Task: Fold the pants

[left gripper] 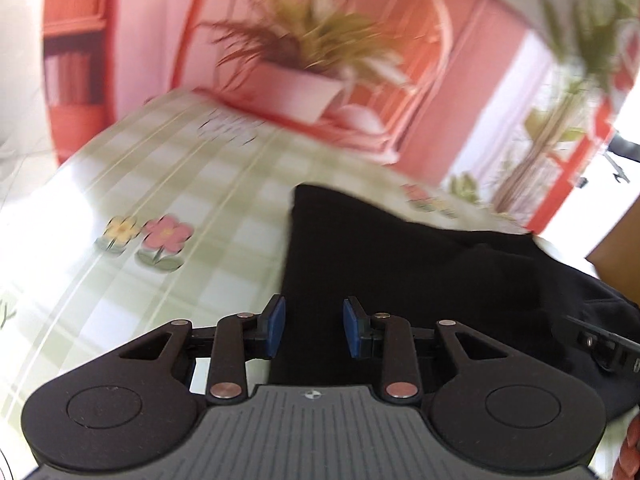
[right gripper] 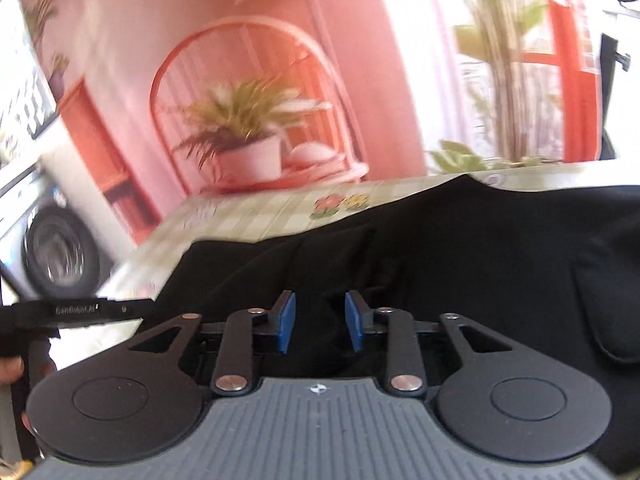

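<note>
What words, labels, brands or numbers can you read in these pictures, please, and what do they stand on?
White print on the black bar at the left of the right wrist view: blurred, unreadable.
Dark marks on the checked tablecloth: blurred, unreadable.
Small round emblem on each gripper body: a symbol, no words.

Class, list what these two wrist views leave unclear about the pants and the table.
- Pants: the near part is hidden by the left hand-held gripper; the right edge cuts them off. How far they are folded cannot be told.
- Pants, right wrist view: all black, creases barely show; the right hand-held gripper covers the near part.
- Tablecloth: print blurred by motion.
</note>
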`<state>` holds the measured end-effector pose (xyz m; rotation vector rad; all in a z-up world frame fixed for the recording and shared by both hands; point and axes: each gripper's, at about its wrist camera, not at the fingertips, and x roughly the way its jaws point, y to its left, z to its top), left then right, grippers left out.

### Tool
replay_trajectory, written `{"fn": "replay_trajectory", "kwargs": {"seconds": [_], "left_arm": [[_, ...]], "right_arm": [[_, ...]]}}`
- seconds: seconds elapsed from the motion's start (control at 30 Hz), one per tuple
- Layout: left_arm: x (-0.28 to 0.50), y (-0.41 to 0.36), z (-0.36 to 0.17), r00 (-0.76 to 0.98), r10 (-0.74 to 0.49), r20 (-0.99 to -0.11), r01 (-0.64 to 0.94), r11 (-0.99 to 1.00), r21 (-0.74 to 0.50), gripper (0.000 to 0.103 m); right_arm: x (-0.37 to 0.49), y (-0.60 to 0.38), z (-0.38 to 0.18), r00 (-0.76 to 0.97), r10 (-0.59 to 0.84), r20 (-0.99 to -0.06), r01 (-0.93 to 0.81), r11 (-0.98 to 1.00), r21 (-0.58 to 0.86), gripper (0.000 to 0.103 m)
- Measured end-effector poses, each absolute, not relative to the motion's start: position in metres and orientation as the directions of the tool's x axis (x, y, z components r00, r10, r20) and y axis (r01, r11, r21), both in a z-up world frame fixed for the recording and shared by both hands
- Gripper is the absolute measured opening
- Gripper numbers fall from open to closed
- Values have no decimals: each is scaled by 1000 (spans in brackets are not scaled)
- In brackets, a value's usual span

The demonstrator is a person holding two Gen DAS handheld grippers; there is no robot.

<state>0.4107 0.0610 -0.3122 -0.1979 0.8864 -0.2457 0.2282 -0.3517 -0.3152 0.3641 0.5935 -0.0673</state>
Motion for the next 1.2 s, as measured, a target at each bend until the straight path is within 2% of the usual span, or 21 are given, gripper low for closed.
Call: {"fn": "replay_trajectory", "kwargs": {"seconds": [0.13,0.3,0.33,0.37,0.57,0.63,0.73,0.8,0.83,0.87,0.9,0.93,0.97,1.13,1.17,1.2], "left_arm": [[418,69,-321,598,-289,-748,96,952,-291,34],[424,69,-325,596,-281,-753,91,955,-284,35],[422,68,-326,596,-278,-754,90,955,-281,35],[422,65,-326,595,-276,-755,90,956,-279,36],[411,58,-320,604,-278,-747,118,958,-260,37],[409,50,-321,607,-259,-752,134,965,-224,38],[405,42,-324,611,-233,-756,149,972,-180,41],[403,39,-326,611,-223,-759,159,975,-158,42],[402,39,-326,612,-222,-759,160,975,-155,42],[402,40,-327,613,-222,-758,160,975,-156,43],[402,40,-327,613,-221,-759,158,975,-157,43],[401,40,-327,613,-221,-759,155,975,-158,43],[401,40,-327,613,-219,-759,152,976,-158,43],[400,39,-326,615,-208,-760,140,978,-155,43],[399,40,-326,615,-207,-760,134,978,-158,43],[399,40,-326,616,-206,-760,130,979,-160,43]], "right_arm": [[242,-339,-329,788,-11,-615,177,962,209,30],[250,-341,-339,779,-32,-627,192,963,190,30],[251,-340,-339,774,-22,-633,184,964,191,27],[251,-338,-338,770,-24,-638,180,967,182,6],[219,-336,-307,832,-69,-551,223,950,217,3],[213,-348,-315,813,-59,-579,270,919,287,3],[219,-355,-341,773,-48,-633,302,904,301,3],[221,-359,-348,768,-28,-640,314,886,340,5],[221,-360,-347,771,-31,-636,325,878,351,12],[220,-361,-345,774,-35,-633,328,876,353,26],[220,-361,-344,775,-49,-630,334,878,342,35],[219,-363,-343,777,-64,-626,339,880,331,58],[219,-363,-343,781,-70,-620,341,880,331,67],[224,-371,-357,784,-2,-621,336,842,422,67],[224,-371,-359,792,1,-610,335,834,437,65],[225,-372,-359,794,-3,-607,341,830,442,58]]}}
